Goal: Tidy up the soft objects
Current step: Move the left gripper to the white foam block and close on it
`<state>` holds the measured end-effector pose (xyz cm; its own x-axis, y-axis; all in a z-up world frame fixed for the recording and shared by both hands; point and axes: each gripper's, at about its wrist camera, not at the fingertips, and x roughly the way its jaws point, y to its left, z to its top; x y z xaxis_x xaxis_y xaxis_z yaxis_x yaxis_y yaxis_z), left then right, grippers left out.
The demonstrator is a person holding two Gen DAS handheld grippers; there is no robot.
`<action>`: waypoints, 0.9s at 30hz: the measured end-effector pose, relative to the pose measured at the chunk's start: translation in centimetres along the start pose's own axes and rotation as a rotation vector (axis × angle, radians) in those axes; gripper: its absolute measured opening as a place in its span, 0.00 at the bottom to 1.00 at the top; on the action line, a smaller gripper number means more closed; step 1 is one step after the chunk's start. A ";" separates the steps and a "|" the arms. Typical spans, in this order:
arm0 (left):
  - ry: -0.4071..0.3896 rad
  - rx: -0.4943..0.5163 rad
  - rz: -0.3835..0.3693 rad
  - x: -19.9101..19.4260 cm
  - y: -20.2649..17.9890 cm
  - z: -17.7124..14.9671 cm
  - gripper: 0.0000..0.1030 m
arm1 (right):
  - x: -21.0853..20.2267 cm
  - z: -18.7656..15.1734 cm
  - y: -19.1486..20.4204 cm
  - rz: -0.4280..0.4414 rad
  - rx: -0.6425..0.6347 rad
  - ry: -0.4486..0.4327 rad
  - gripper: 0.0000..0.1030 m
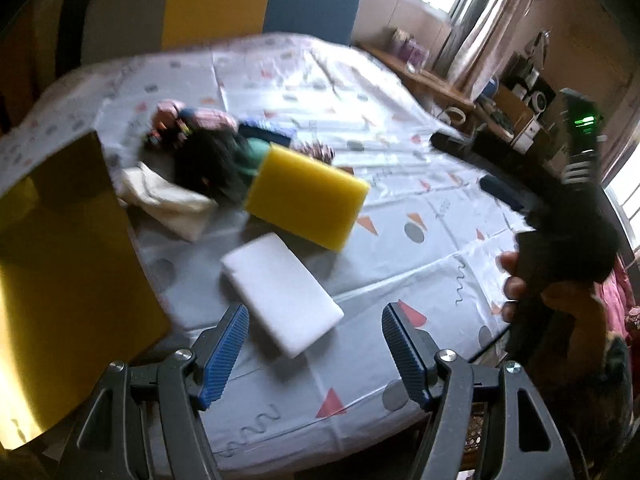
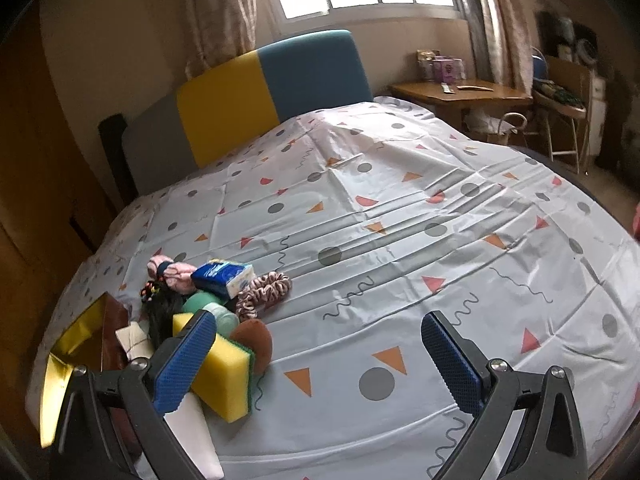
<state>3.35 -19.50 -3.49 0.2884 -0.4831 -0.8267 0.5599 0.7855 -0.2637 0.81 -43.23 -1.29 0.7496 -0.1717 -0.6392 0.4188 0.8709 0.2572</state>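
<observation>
A white sponge [image 1: 280, 300] lies flat on the patterned sheet [image 1: 400, 240], its near end between the blue pads of my open left gripper [image 1: 314, 316], untouched. Beyond it sit a yellow sponge [image 1: 308, 200], a cream cloth [image 1: 168, 204] and black hair [image 1: 208, 168]. My right gripper [image 2: 316, 324] is open over bare sheet [image 2: 400, 240] with nothing between its fingers. To its left is the pile: yellow sponge [image 2: 224, 376], white sponge [image 2: 196, 428], brown pad [image 2: 252, 340], striped scrunchie [image 2: 264, 288], blue tissue pack [image 2: 224, 276], pink headband [image 2: 176, 272].
A gold box [image 1: 60, 280] stands open at the left of the pile, also the gold box [image 2: 68, 360] in the right wrist view. A hand [image 1: 560, 312] holds the other gripper at the right. A yellow and blue headboard [image 2: 280, 92] and a wooden desk [image 2: 460, 92] lie beyond the bed.
</observation>
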 end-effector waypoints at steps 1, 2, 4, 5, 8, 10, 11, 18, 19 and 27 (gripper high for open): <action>0.022 -0.017 0.003 0.9 0.0 0.1 0.68 | 0.0 0.0 -0.1 0.002 0.008 -0.001 1.00; 0.044 -0.028 -0.001 1.4 0.1 0.1 0.68 | 0.0 0.0 -0.3 0.004 0.014 -0.001 1.00; 0.087 -0.068 -0.010 2.5 0.5 0.3 0.68 | 0.1 0.1 -0.4 0.012 0.023 0.002 1.00; 0.109 -0.091 -0.014 3.2 0.5 0.4 0.68 | 0.1 0.1 -0.4 0.015 0.024 0.002 1.00; 0.144 -0.123 0.006 4.4 0.5 0.9 0.68 | 0.1 0.0 -0.3 0.028 0.025 0.006 1.00; 0.168 -0.112 0.037 5.2 0.2 1.3 0.70 | 0.1 0.0 -0.3 0.035 0.026 0.009 1.00; 0.175 -0.113 0.053 5.5 0.1 1.4 0.72 | 0.1 0.0 -0.3 0.040 0.027 0.009 1.00; 0.186 -0.145 0.171 7.1 0.1 2.0 0.77 | 0.0 0.0 -0.3 0.063 0.028 0.008 1.00; 0.178 -0.135 0.193 7.2 -0.1 1.9 0.77 | 0.0 0.0 -0.3 0.067 0.030 0.009 1.00; 0.121 0.014 0.196 7.8 -1.6 0.9 0.57 | 0.1 0.0 -0.2 0.065 0.029 0.016 1.00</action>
<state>5.37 -24.88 -9.10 0.2978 -0.2714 -0.9152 0.5133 0.8539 -0.0862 0.79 -43.44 -1.44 0.7675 -0.1072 -0.6320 0.3843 0.8661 0.3197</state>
